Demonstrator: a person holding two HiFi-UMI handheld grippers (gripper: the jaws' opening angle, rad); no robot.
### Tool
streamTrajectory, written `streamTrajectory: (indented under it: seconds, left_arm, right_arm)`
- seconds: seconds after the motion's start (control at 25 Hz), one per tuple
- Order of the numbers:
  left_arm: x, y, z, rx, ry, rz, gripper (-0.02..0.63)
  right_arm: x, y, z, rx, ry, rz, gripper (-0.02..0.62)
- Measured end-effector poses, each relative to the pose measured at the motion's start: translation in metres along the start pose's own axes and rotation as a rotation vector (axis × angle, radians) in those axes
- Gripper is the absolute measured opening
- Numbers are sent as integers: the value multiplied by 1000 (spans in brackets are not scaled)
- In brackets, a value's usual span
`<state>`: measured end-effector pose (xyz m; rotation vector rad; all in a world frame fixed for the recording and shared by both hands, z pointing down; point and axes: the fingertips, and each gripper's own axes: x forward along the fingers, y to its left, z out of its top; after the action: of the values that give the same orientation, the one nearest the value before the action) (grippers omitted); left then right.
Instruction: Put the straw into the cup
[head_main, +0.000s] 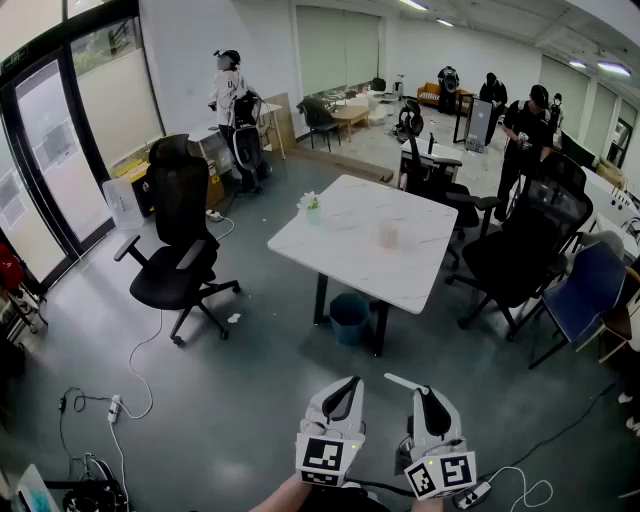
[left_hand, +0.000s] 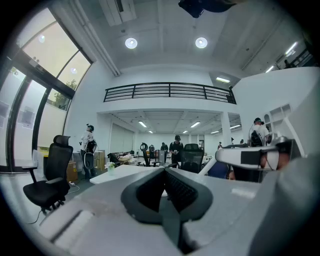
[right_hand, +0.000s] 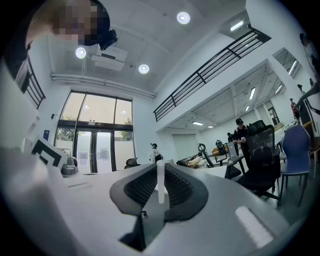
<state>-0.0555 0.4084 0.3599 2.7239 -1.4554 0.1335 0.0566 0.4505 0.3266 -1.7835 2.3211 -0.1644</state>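
A translucent cup (head_main: 388, 235) stands on the white marble table (head_main: 350, 262), far ahead of both grippers. My right gripper (head_main: 420, 389) is low in the head view, shut on a white straw (head_main: 403, 382) that juts out to the upper left of its tips. In the right gripper view the straw (right_hand: 160, 181) stands upright between the closed jaws of the right gripper (right_hand: 160, 176). My left gripper (head_main: 353, 382) hangs beside it with its jaws together and nothing in them. In its own view the left gripper (left_hand: 165, 173) points level towards the table (left_hand: 122, 173).
A small potted plant (head_main: 312, 204) sits at the table's far left corner and a blue bin (head_main: 350, 318) under it. A black office chair (head_main: 180, 250) stands to the left, more chairs (head_main: 525, 250) to the right. Cables (head_main: 125, 400) lie on the floor. People stand at the back.
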Motion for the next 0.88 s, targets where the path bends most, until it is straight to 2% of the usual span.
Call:
streamTrajectory:
  seconds: [0.16, 0.4, 0.56, 0.88]
  left_arm:
    - [2, -3, -1, -5, 0, 1, 2]
    - [3, -9, -1, -57, 1, 15, 2]
    - [4, -3, -14, -14, 25, 22, 2]
    - [30, 5, -13, -17, 13, 17, 2]
  right_arm:
    - [-1, -5, -1, 28, -8, -3, 46]
    - [-1, -13, -6, 32, 6, -9, 48]
    - [0, -14, -13, 41, 23, 0, 46]
    - [25, -32, -13, 35, 19, -12, 46]
